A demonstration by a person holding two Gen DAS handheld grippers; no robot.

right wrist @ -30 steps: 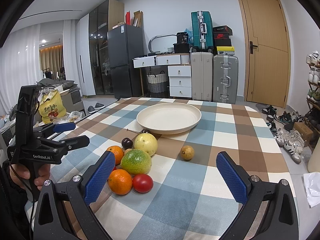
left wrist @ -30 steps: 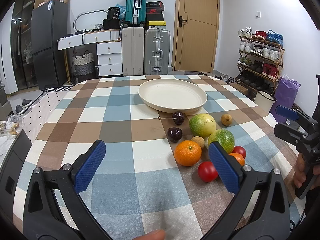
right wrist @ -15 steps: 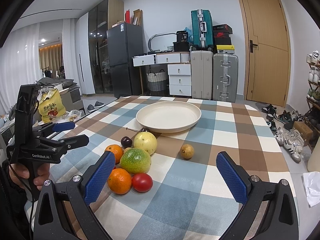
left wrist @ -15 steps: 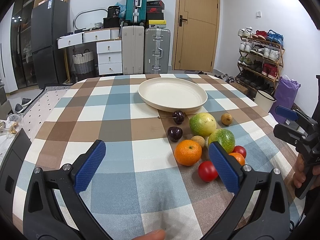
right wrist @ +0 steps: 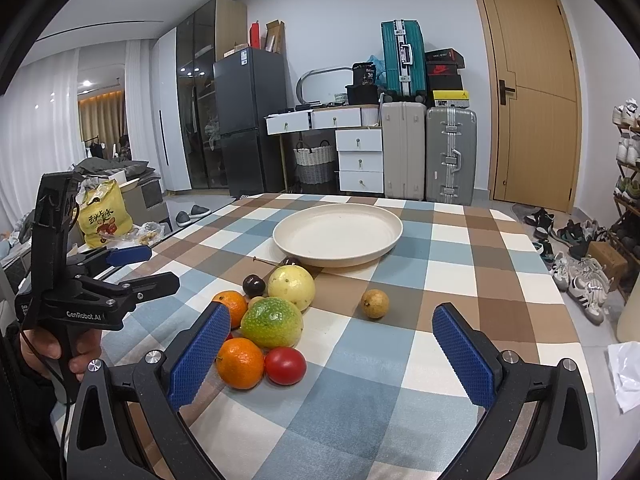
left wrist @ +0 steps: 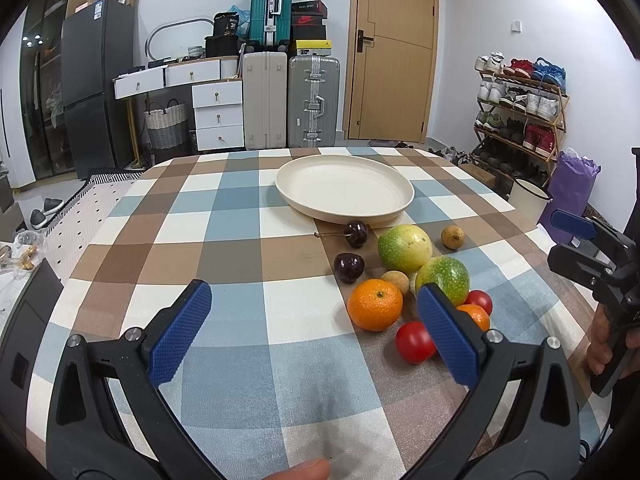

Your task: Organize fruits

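Observation:
An empty cream plate (left wrist: 345,191) (right wrist: 337,236) sits mid-table on the checked cloth. In front of it lies a cluster of fruit: two dark cherries (left wrist: 349,267), a yellow-green round fruit (left wrist: 405,248) (right wrist: 291,287), a green one (left wrist: 442,279) (right wrist: 272,322), two oranges (left wrist: 375,309) (right wrist: 240,363), red tomatoes (left wrist: 415,347) (right wrist: 285,365) and a small brown fruit (left wrist: 453,237) (right wrist: 375,303) set apart. My left gripper (left wrist: 316,336) is open, hovering left of the cluster. My right gripper (right wrist: 330,354) is open too, just right of the nearest orange and tomato. Neither holds anything.
The right gripper (left wrist: 592,248) shows at the table's right edge in the left wrist view; the left gripper (right wrist: 100,280), held by a hand, shows at the left in the right wrist view. Suitcases (left wrist: 288,100), drawers and a shoe rack (left wrist: 520,108) stand beyond the table.
Almost nothing differs; the right wrist view has shifted very slightly. Both grippers stay open and the fruit has not moved.

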